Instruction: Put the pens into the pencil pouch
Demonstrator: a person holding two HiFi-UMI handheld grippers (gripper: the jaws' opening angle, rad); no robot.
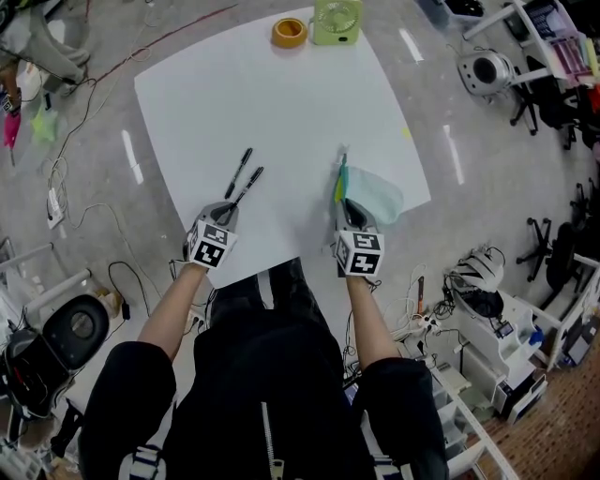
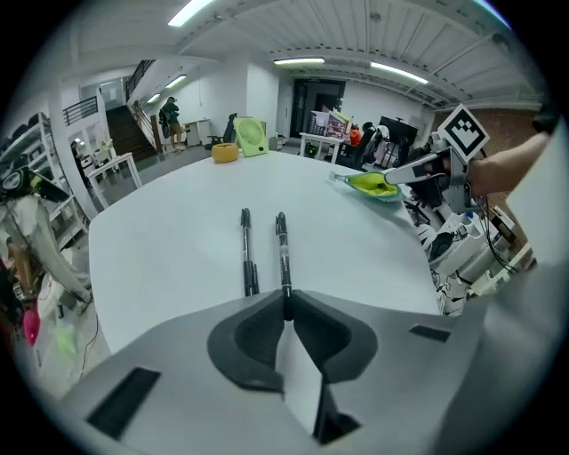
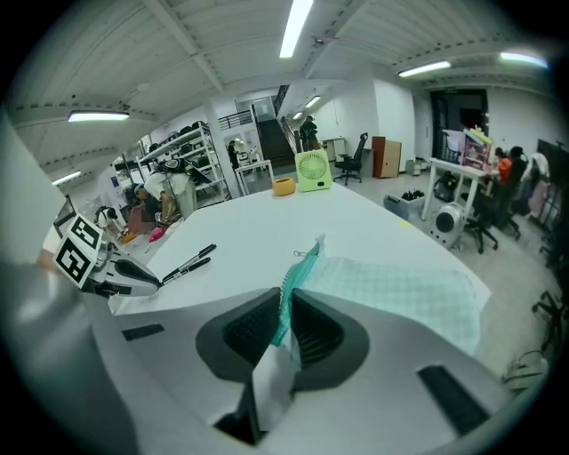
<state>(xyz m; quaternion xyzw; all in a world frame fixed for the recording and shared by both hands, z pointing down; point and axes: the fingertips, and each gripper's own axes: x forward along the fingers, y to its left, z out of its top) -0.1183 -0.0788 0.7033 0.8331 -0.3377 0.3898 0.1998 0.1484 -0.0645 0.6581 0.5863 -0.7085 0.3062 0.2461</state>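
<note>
Two black pens lie side by side on the white table point(image 1: 281, 103). My left gripper point(image 1: 228, 212) is shut on the near end of the right-hand pen point(image 1: 248, 188); in the left gripper view that pen point(image 2: 283, 253) runs straight out from the pinched jaw tips point(image 2: 285, 307). The other pen point(image 2: 247, 253) lies free just to its left. The pale green checked pencil pouch point(image 1: 377, 197) rests near the table's right edge. My right gripper point(image 1: 347, 209) is shut on its teal zipper edge point(image 3: 286, 307), with the pouch body point(image 3: 391, 289) spreading to the right.
A yellow tape roll point(image 1: 289, 32) and a small green fan point(image 1: 337, 21) stand at the table's far edge. The near table edge runs just under both grippers. Cables, office chairs and shelving surround the table on the floor.
</note>
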